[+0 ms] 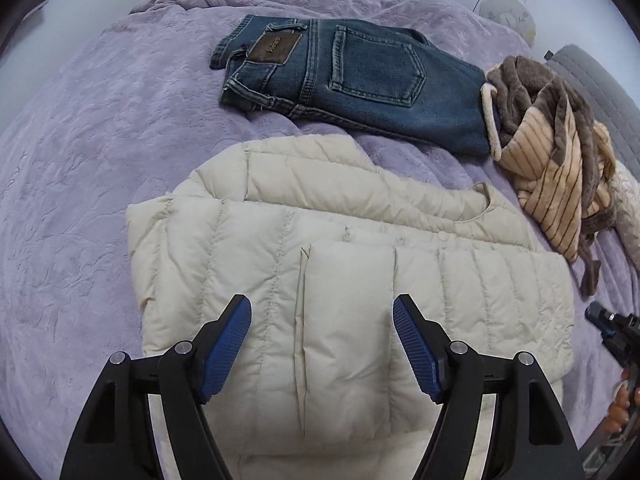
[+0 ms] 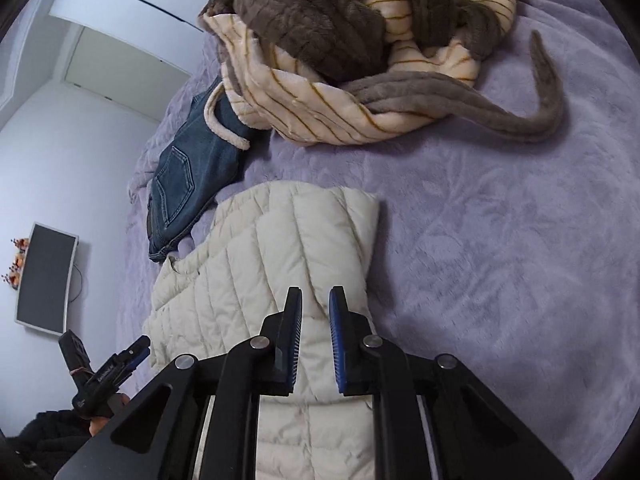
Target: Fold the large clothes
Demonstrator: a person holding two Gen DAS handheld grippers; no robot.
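A cream quilted puffer jacket (image 1: pixel 320 280) lies partly folded on the purple bedspread (image 1: pixel 80 180). My left gripper (image 1: pixel 322 312) hovers over the jacket's near part, jaws wide open and empty. The jacket also shows in the right wrist view (image 2: pixel 272 264). My right gripper (image 2: pixel 315 300) is over the jacket's near edge, jaws open a narrow gap, nothing between them. The right gripper also shows at the right edge of the left wrist view (image 1: pixel 596 314). The left gripper shows at the lower left of the right wrist view (image 2: pixel 140 346).
Folded blue jeans (image 1: pixel 352 76) lie beyond the jacket. A crumpled brown and striped beige fleece robe (image 2: pixel 360 48) lies beside them, its belt (image 2: pixel 500 108) trailing on the bedspread (image 2: pixel 500 260). A monitor (image 2: pixel 46 280) stands by the wall.
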